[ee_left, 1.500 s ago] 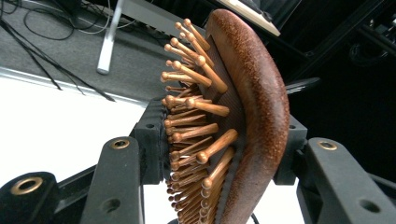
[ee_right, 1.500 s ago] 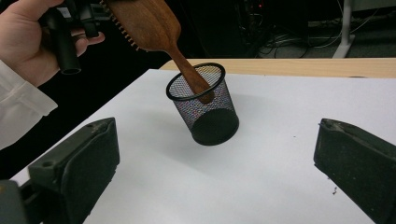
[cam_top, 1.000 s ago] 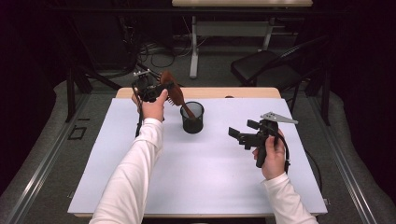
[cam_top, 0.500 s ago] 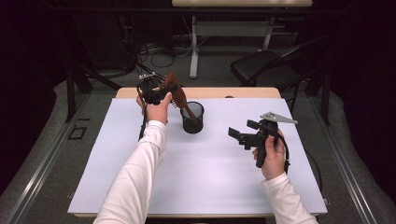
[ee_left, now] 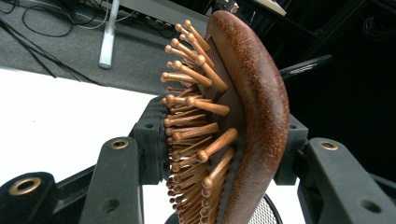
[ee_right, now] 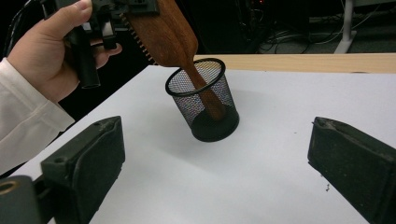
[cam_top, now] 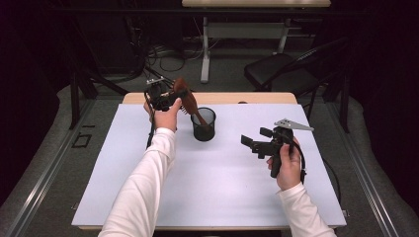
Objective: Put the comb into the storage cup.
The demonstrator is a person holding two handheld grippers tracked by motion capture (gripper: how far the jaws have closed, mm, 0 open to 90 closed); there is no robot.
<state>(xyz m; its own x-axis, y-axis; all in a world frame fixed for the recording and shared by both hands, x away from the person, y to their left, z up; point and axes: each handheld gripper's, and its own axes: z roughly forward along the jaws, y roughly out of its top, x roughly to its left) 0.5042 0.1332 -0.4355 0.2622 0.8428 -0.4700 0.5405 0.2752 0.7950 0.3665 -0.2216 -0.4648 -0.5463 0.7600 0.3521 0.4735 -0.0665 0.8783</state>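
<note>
A brown wooden hairbrush with round-tipped wooden pins leans over a black mesh cup at the back middle of the white table. Its handle reaches down inside the cup. My left gripper is shut on the brush head, one jaw on the pin side and one on the smooth back. My right gripper hangs above the table's right half, pointing toward the cup, open with nothing between its jaws. In the right gripper view the left gripper and the brush show at the upper left.
A bare wooden strip runs along the table's far edge. Beyond it stand a dark chair and a desk leg, with cables on the floor. White tabletop lies open in front of and around the cup.
</note>
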